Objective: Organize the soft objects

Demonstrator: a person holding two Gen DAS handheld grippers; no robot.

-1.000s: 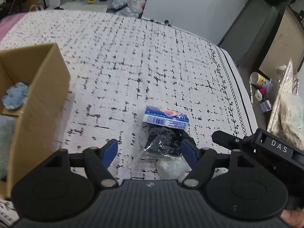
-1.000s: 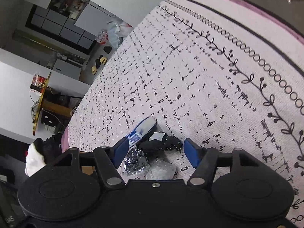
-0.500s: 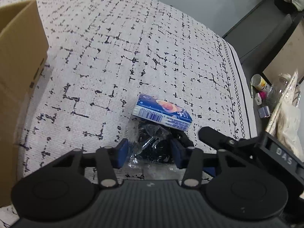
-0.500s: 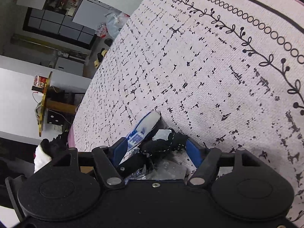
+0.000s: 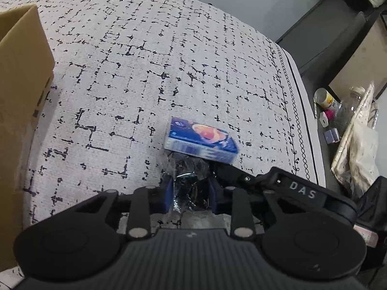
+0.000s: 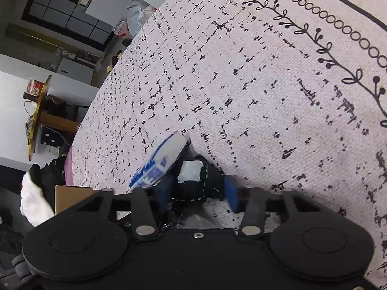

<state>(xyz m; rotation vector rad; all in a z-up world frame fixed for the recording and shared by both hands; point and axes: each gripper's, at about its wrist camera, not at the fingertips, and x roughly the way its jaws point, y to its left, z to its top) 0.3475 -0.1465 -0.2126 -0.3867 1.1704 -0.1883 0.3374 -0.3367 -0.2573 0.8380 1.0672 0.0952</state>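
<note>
A tissue pack [image 5: 202,143] lies on the bed [image 5: 145,72], touching a plastic-wrapped bundle [image 5: 189,183] just in front of it. A cardboard box [image 5: 21,101] stands well to the left. The left tool [image 5: 189,193] and right tool [image 6: 197,191] both close around the bundle.

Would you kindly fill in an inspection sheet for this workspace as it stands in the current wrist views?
Surface: bed cover, white with black dashes, leaf-and-circle border.
Job's things: clear bag of black items lying on the cover; blue tissue pack touching its far side; cardboard box at left, contents hidden.
Clutter: cans, bottle and small packets on the floor beside the bed.
Grippers: left gripper shut on the bag; right gripper jaws around a black piece with a white patch, contact unclear.
Cables: nothing seen.
Surroundings: dark cabinet, plastic bags and slippers in the background of the right view.
</note>
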